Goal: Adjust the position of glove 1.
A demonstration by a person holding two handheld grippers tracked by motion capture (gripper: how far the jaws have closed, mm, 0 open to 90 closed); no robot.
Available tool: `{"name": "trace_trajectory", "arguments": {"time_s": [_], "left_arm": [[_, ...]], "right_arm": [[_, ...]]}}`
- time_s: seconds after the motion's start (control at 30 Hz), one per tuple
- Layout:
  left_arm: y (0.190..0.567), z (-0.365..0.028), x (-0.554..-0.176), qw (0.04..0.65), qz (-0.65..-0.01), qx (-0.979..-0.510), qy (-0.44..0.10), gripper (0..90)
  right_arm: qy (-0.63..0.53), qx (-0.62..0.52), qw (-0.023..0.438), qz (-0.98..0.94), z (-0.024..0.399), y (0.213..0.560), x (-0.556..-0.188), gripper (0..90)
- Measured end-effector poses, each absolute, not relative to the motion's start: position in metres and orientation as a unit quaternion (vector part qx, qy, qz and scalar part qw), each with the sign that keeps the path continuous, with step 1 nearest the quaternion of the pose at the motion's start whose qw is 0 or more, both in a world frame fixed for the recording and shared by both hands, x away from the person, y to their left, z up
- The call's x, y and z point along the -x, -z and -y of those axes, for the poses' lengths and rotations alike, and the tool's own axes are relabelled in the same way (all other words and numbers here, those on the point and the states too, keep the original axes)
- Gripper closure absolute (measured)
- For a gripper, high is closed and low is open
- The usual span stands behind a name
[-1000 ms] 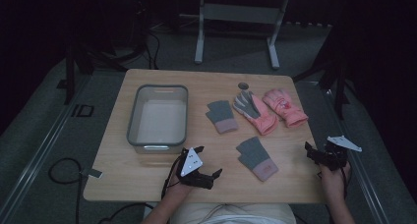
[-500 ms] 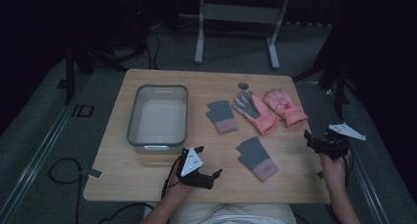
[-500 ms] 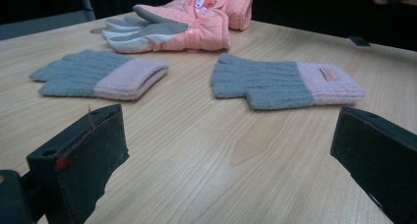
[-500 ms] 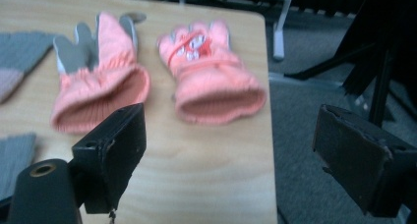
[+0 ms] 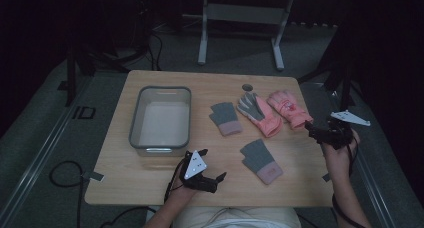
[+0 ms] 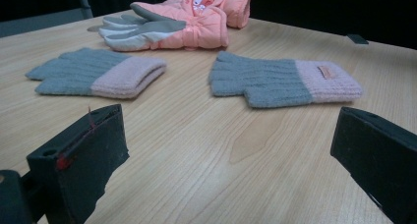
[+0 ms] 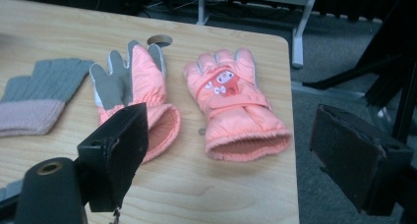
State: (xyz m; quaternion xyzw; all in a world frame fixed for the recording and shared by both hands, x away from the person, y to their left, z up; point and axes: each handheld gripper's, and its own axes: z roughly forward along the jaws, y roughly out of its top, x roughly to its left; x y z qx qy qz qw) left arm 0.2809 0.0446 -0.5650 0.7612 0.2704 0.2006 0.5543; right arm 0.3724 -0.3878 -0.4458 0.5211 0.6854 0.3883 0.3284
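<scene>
Two pink padded gloves lie at the table's right: one palm up with a grey palm [image 5: 257, 113] [image 7: 133, 81], one with a cartoon print [image 5: 289, 107] [image 7: 231, 101]. Two grey knit gloves with pink cuffs lie nearer the middle [image 5: 225, 118] [image 5: 260, 160] [image 6: 98, 74] [image 6: 280, 79]. My right gripper [image 5: 311, 132] [image 7: 231, 135] hangs open over the table's right edge, just short of the printed glove's cuff. Low over the front of the table, my left gripper [image 5: 216, 182] [image 6: 231, 130] is open and empty and faces the grey gloves.
A clear, empty plastic bin [image 5: 135, 119] stands on the left half of the wooden table [image 5: 125, 188]. A round hole [image 5: 247, 87] sits near the table's far edge. Beyond the table there are a metal frame [image 5: 240, 13] and floor cables [image 5: 60, 173].
My right gripper has moved away from the person, toward the pink gloves. The left gripper and the gloves have stayed in place.
</scene>
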Motion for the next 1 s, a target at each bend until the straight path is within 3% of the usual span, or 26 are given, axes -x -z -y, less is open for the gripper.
{"name": "trace_trajectory", "arguments": {"time_s": [0.23,0.67,0.9,1.0], "left_arm": [[0.565,-0.045,-0.281,0.553,-0.27,-0.763,-0.199,0.2],[0.565,-0.045,-0.281,0.553,-0.27,-0.763,-0.199,0.2],[0.565,-0.044,-0.28,0.553,-0.269,-0.763,-0.199,0.2],[0.565,-0.044,-0.28,0.553,-0.267,-0.764,-0.199,0.2]], "right_arm": [[-0.392,-0.498,0.333,-0.698,0.371,0.441,-0.38,11.8],[-0.437,-0.464,0.279,-0.718,0.326,0.433,-0.398,11.3],[-0.446,-0.439,0.268,-0.733,0.303,0.432,-0.407,18.0],[-0.445,-0.423,0.257,-0.746,0.285,0.435,-0.414,25.6]]}}
